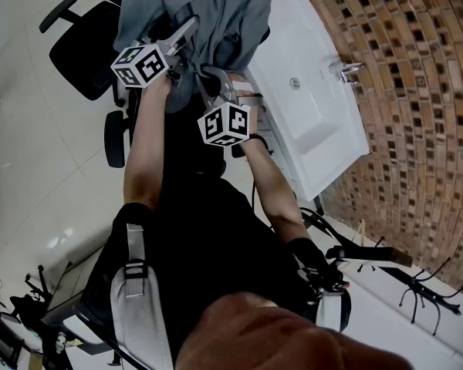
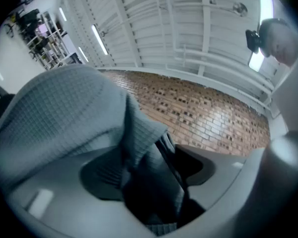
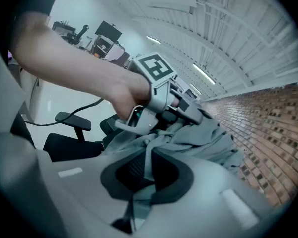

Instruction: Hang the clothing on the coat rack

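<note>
A grey waffle-knit garment (image 1: 216, 14) hangs bunched in the air above a black office chair (image 1: 81, 48), apparently lifted clear for hanging. On the right gripper (image 3: 141, 180) the jaws pinch a thin fold and bear it. On the left gripper (image 2: 149, 182) they stand spread wide, with cloth draped between them.

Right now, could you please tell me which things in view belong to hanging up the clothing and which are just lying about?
Job in hand: gray garment; right hand-held gripper, shut on a fold of it; left hand-held gripper, jaws apart with cloth between them.
Lying about: black office chair; white table.
</note>
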Demonstrator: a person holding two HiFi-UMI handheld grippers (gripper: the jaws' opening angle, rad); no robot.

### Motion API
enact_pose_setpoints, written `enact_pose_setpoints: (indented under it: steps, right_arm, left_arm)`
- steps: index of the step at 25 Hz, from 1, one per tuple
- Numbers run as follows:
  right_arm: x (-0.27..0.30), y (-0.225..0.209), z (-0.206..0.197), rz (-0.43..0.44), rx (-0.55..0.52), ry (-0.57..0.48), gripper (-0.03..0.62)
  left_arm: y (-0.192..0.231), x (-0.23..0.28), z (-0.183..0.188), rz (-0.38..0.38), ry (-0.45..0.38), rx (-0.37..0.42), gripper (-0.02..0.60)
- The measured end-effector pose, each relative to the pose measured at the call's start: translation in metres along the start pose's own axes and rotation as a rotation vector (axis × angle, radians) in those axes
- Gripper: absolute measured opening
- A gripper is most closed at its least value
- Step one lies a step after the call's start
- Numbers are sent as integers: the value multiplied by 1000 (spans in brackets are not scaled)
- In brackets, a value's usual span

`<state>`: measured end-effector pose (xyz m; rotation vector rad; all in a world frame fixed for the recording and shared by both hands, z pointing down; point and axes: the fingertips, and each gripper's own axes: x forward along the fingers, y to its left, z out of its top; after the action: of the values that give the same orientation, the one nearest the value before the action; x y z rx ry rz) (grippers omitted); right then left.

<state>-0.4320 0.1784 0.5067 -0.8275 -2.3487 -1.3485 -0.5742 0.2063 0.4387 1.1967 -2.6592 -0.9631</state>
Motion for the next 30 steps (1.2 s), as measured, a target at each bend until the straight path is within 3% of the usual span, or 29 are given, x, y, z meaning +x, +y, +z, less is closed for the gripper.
enact_pose_setpoints:
  steps: [1,3,5,7,10,13,16,21,23,24,26,29,30]
  right_arm:
    - [3,6,-4,30,-3,5,14]
    - [5,17,-14,103,31,9,20]
    - [-2,11,-25,176,166,-19,81]
    - [-17,-32,-28,187,393,-125,143]
    - [-30,-145,-26,69,661,-270,285]
    - [-13,-225,-44,-42,772,-235,376]
    - [21,-268,-51,-6,864,-196,377]
    - [78,-261,-48,290,1006,-99,367]
    - [88,-238,-42,406,991,-83,239]
    - [88,-233,-39,421,982,-100,195]
    - [83,-235,-38,367,975,-151,190]
    - [66,-245,-42,194,953,-232,189]
    - [58,-248,-44,129,941,-261,164]
  left_arm:
    - [4,0,7,-15,-63,-61,224]
    - [9,-3,17,-51,-170,-159,27]
    - [5,-14,20,-98,-224,-194,26]
    - [1,-30,20,-142,-255,-197,25]
    - [-5,-53,19,-204,-312,-220,25]
    - [-13,-71,14,-240,-344,-245,25]
    - [-13,-85,5,-239,-339,-254,25]
    - [-7,-102,-18,-198,-336,-308,25]
    - [-6,-106,-23,-189,-345,-328,25]
    - [-7,-106,-24,-188,-343,-330,25]
    - [-7,-105,-27,-187,-329,-338,25]
    - [-4,-111,-35,-186,-303,-360,25]
    - [-4,-117,-37,-189,-292,-361,53]
